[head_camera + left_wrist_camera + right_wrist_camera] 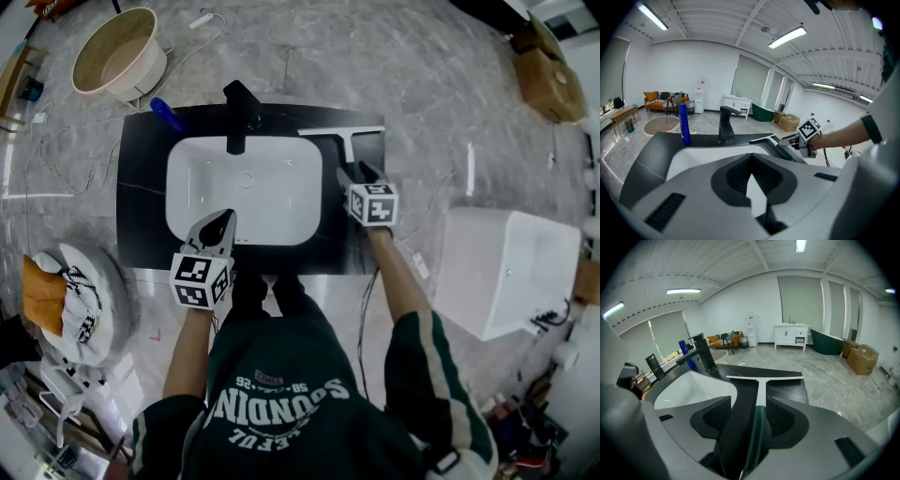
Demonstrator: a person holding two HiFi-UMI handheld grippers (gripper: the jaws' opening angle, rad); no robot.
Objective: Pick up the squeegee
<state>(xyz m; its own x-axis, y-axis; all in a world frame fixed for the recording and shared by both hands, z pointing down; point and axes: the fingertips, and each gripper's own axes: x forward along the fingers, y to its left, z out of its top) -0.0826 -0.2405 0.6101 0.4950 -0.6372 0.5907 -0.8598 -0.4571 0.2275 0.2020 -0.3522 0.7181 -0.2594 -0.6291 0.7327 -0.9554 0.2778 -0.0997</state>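
The squeegee point(348, 141) lies flat on the desk point(142, 192) near its back right corner, blade along the back edge and handle pointing forward, so a reach from the front meets the handle end-on. The right gripper point(355, 172) straddles that handle with jaws wide, pads clear of it, which suits either a grip about to close or one just released. The left gripper point(223, 223), closed on nothing, waits over the basin's point(281, 206) front rim.

I see a black stone tabletop point(141, 183) carrying a white rectangular sink basin point(202, 202), a black angular faucet point(239, 117) at its far rim, a blue plastic bottle point(169, 114) left of the faucet, and a round beige tub point(141, 80) on the grey marble floor point(422, 75) beyond.
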